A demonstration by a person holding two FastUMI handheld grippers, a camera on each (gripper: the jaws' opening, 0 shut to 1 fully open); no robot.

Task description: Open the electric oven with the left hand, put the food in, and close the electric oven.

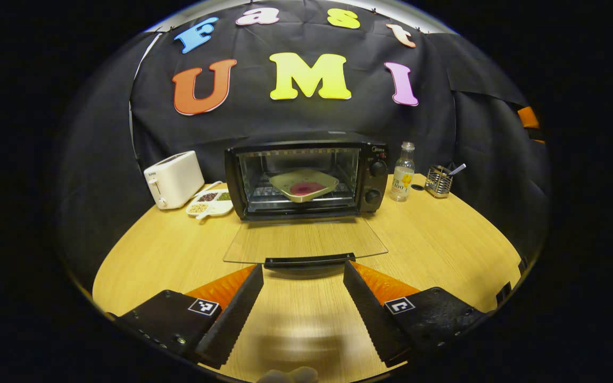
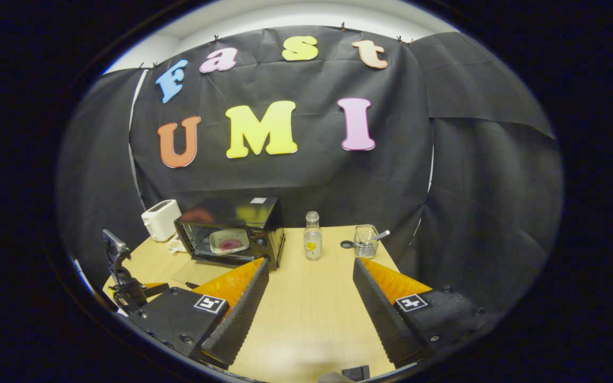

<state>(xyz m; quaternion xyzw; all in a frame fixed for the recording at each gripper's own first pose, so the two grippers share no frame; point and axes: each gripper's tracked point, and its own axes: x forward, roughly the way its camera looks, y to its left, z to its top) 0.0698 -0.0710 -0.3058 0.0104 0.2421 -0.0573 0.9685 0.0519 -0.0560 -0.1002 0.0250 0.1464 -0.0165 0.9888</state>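
Note:
The black electric oven (image 1: pixel 306 178) stands at the back of the wooden table with its glass door (image 1: pixel 304 242) folded down flat. Inside on the rack lies a pale square plate with a dark red piece of food (image 1: pixel 306 187). My left gripper (image 1: pixel 303 274) is open just in front of the door's black handle (image 1: pixel 309 261), one finger to each side of it and nothing held. In the right gripper view the oven (image 2: pixel 232 234) shows at the left with the plate (image 2: pixel 228 242) inside. My right gripper (image 2: pixel 311 268) hangs open over the table, empty. The left gripper's body (image 2: pixel 120 276) shows at the far left.
A white toaster (image 1: pixel 173 179) and a divided dish of grains (image 1: pixel 210 203) sit left of the oven. To its right stand a small glass bottle (image 1: pixel 403 173) and a wire holder with a utensil (image 1: pixel 438 180). Bare tabletop (image 1: pixel 434 250) lies right of the door.

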